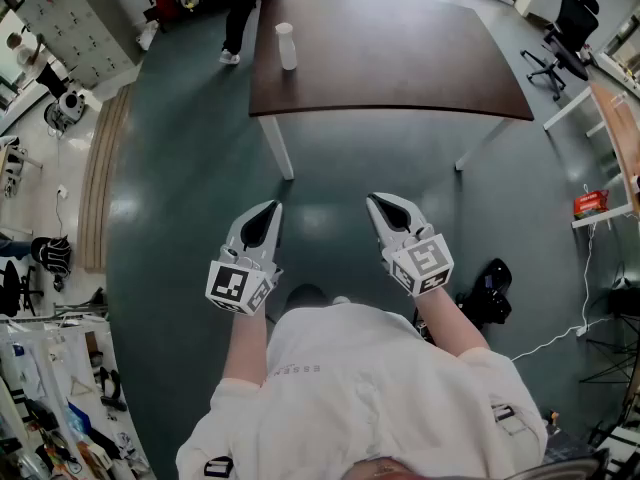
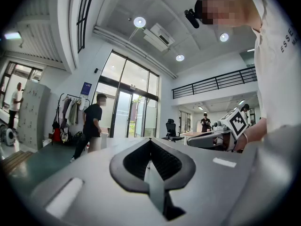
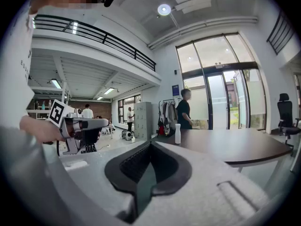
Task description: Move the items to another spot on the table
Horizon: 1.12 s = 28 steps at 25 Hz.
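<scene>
Both claws are clenched on nothing: left gripper (image 1: 266, 213) and right gripper (image 1: 380, 203) hang well short of the table (image 1: 400, 68) (not reaching yet, I'd guess). The white bottle (image 1: 287, 46), probably plastic, stands near the table's far-left edge.

floor (image 1: 190, 168): dark teal | table (image 1: 400, 58): dark brown, white legs | office chair (image 1: 570, 33): black | windows (image 3: 221, 98): tall glass | ceiling lights (image 2: 139, 22): round

Just one white bottle (image 1: 287, 46) here: slim, capped, standing upright on its own near the far-left edge of the dark brown bench (image 1: 400, 63), well away from the near edge.
</scene>
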### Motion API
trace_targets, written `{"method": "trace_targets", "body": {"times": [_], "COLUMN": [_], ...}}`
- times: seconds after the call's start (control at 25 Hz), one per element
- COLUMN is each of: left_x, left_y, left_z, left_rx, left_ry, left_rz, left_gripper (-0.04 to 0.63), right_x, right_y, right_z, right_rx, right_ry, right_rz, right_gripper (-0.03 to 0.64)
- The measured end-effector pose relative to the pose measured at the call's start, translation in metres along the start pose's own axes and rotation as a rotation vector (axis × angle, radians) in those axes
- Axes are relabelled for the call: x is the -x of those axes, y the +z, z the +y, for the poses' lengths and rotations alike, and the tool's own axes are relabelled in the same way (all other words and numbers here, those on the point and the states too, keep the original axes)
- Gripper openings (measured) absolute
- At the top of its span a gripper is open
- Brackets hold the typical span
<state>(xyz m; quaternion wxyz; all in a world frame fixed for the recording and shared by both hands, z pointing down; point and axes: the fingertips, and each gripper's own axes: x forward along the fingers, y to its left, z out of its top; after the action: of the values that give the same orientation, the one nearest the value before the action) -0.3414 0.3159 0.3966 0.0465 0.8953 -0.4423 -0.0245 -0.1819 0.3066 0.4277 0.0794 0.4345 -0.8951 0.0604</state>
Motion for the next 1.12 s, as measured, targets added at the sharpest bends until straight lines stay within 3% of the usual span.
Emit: {"method": "trace_targets", "body": {"times": [0.36,0.56,1.12], "left_x": [-0.039,-0.086,-0.217], "left_y": [-0.012,-0.016,0.013], "left_z": [0.046,0.107,0.282], "left_rx": [0.012,0.027,0.030], "left_ry": [-0.003,-0.021,-0.080], "left_rz": [0.012,0.016,0.036], "left_gripper": [0.017,0.017,0.017], "right_x": [-0.053,-0.117,-0.319], "right_y": [-0.006,-0.004,0.055], "right_z": [-0.029,-0.058,-0.137], "right_rx": [-0.014,-0.029,-0.002], "right_ry": [-0.004,-0.038,-0.076], "right_rz": [0.025,0.045,0.060], "right_gripper": [-0.008,-0.008,-0.009]}}
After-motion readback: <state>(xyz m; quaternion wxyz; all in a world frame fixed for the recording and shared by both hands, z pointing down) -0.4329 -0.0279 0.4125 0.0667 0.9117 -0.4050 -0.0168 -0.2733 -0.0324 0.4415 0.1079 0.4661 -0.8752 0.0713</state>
